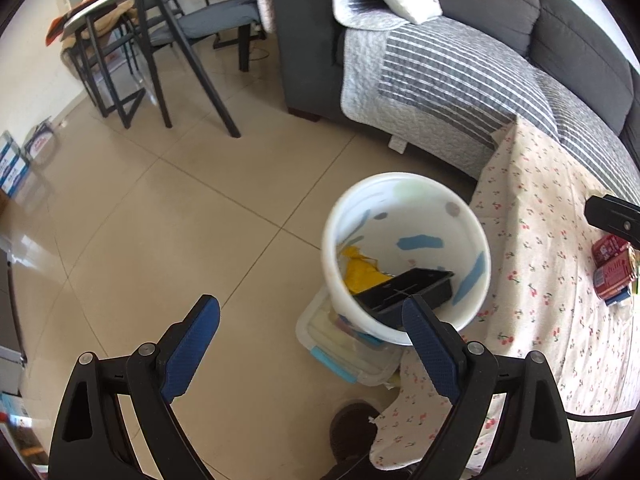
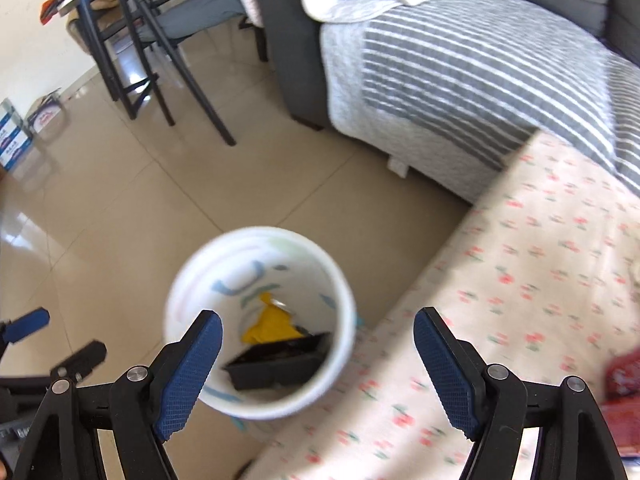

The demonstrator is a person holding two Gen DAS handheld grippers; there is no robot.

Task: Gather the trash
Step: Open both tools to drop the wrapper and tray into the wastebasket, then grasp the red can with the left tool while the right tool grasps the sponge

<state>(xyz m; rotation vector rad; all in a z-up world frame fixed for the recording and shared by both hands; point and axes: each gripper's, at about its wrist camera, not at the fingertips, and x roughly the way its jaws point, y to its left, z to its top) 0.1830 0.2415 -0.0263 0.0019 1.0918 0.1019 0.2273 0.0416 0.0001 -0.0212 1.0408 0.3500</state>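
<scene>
The bin [image 2: 260, 322] stands on the floor [image 1: 160, 208] beside the table [image 1: 540, 240], holding a black tray [image 2: 276, 364] and yellow wrapper [image 2: 272, 326]. My right gripper [image 2: 318, 372] and left gripper [image 1: 311, 350] both gape empty.

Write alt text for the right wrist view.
A white bin on a tiled floor holds a black tray and yellow wrapper, seen between the open, empty right tongs. A table with a flowered cloth stands beside it; a grey sofa lies behind.

Home living room, sofa [image 1: 500, 20], dining chairs [image 1: 192, 20]
</scene>
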